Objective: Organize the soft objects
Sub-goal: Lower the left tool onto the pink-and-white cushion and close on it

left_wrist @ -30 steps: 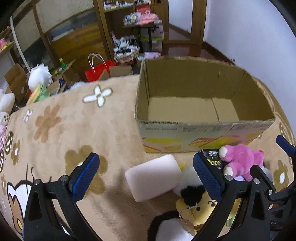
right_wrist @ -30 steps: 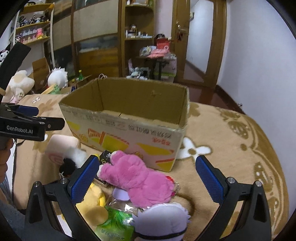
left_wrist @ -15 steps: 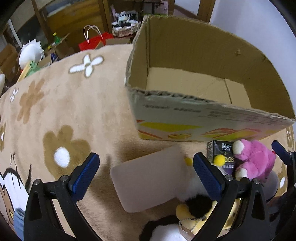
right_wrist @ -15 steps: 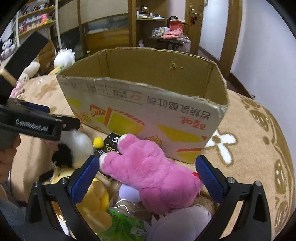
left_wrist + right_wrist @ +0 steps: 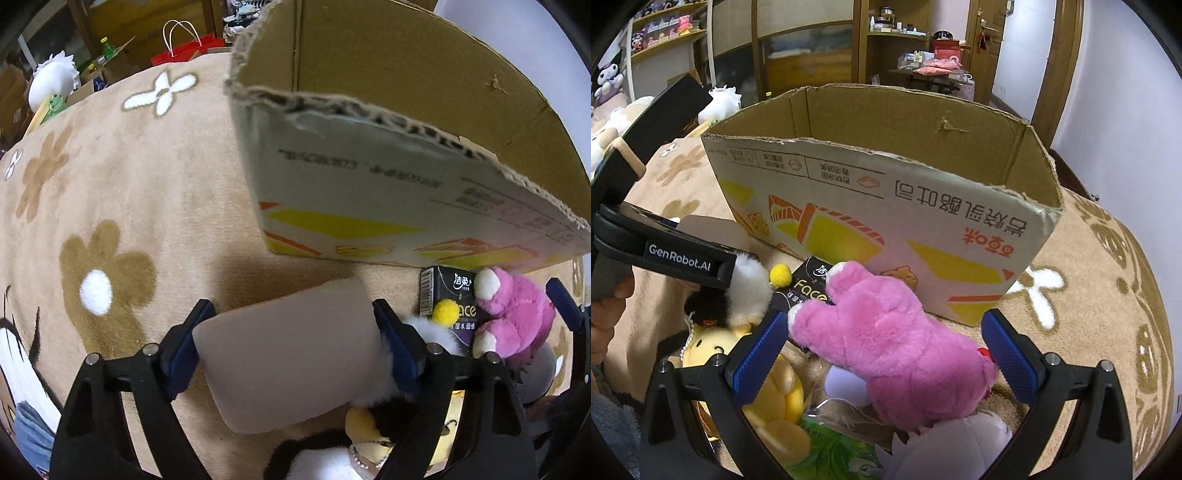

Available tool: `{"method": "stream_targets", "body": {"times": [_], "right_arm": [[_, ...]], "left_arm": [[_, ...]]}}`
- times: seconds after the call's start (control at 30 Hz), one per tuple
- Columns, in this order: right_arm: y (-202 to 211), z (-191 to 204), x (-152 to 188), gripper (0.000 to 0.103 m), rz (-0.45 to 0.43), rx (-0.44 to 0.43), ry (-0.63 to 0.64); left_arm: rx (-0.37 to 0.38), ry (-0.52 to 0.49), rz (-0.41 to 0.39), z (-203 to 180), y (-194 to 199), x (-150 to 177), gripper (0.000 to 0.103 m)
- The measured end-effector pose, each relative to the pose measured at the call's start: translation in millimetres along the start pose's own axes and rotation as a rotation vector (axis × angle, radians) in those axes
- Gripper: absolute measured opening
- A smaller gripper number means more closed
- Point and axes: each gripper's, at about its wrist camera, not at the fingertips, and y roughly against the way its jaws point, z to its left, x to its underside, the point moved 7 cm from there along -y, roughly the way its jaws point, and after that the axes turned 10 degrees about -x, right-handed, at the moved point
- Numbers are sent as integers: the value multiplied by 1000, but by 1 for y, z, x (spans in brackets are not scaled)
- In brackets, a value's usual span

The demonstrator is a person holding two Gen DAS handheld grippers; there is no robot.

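A tan blanket with brown and white flowers (image 5: 122,192) covers the surface, and on it stands an open cardboard box (image 5: 886,206) with yellow and orange print on its near wall. In front of that wall lies a heap of soft things. The biggest is a pink plush bear (image 5: 886,343), lying between the spread blue pads of the right tool (image 5: 882,360), which points steeply down at it; the pads stand clear of its fur on both sides. Left of the heap, a pale pink foam block (image 5: 291,362) lies on the blanket near the box's corner. The left tool (image 5: 291,347) points almost straight down over it, jaws closing, with the block between the pads, which sit right at its two ends. A hand (image 5: 605,314) grips that tool's handle. A yellow plush (image 5: 746,373), a black tissue pack (image 5: 448,295) and a small yellow pompom (image 5: 780,275) sit between the block and the bear.
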Motion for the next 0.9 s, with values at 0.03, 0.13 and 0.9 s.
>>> {"method": "stream_targets", "body": {"times": [0.03,0.13,0.9], "right_arm": [[-1,1,0,103,3,2,7],[-2,2,2,103,5,7,16],[2,25,5,72,-19,-23,85]], "left_arm": [[2,5,2,1,0,-1,83],[14,31,-1,10,-1,-2,82],[15,28,-44,25,15,11,60]]}}
